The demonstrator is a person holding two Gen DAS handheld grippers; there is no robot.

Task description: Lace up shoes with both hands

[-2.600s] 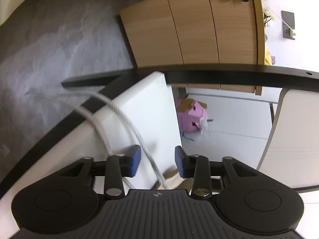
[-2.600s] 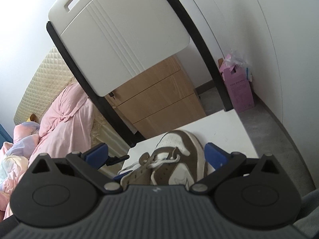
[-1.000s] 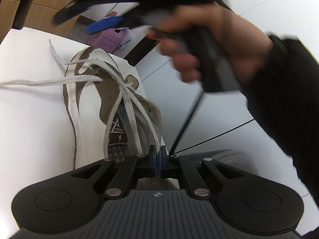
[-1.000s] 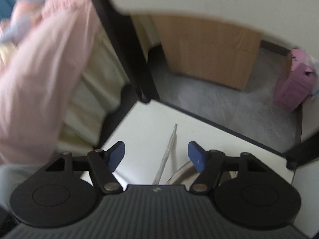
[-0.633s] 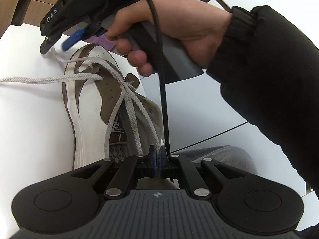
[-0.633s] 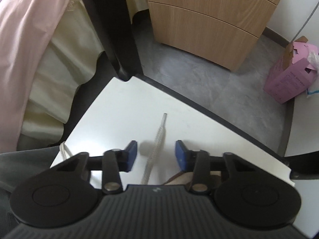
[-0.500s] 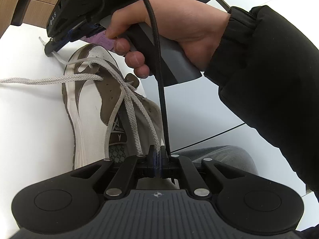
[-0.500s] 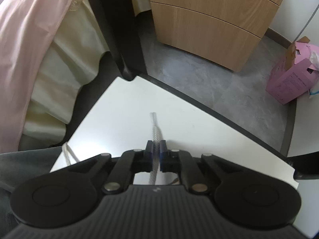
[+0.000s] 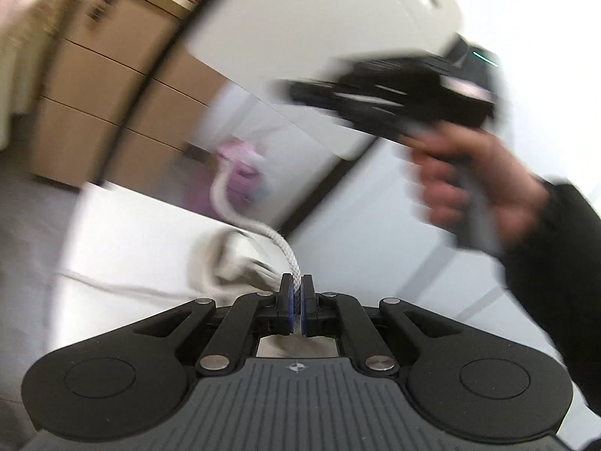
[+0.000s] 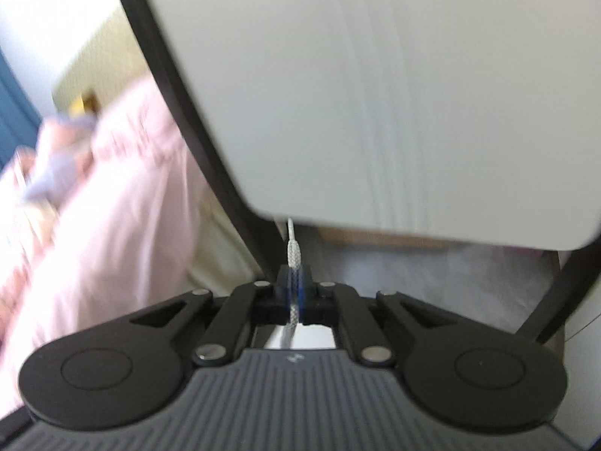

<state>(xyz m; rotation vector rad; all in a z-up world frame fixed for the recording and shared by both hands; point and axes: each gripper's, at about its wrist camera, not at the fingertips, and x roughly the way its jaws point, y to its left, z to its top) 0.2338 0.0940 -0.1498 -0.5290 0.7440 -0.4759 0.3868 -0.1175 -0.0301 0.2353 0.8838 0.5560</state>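
My left gripper (image 9: pixel 296 297) has its jaws clamped on a braided white lace (image 9: pixel 280 244) that curves back to the blurred shoe (image 9: pixel 225 263) (probably toe away) on the white counter (image 9: pixel 131 233). Only the right wrist view shows my right gripper (image 10: pixel 294 287) pinching the other lace end (image 10: pixel 293 251), its tip poking out before a smooth white chair back (image 10: pixel 375 94).

Both fisheye views are bright with soft, even daylight and bend strongly at the edges. Heavy motion blur smears the backgrounds, perhaps from fast movement; only the near gripper bodies stay sharp
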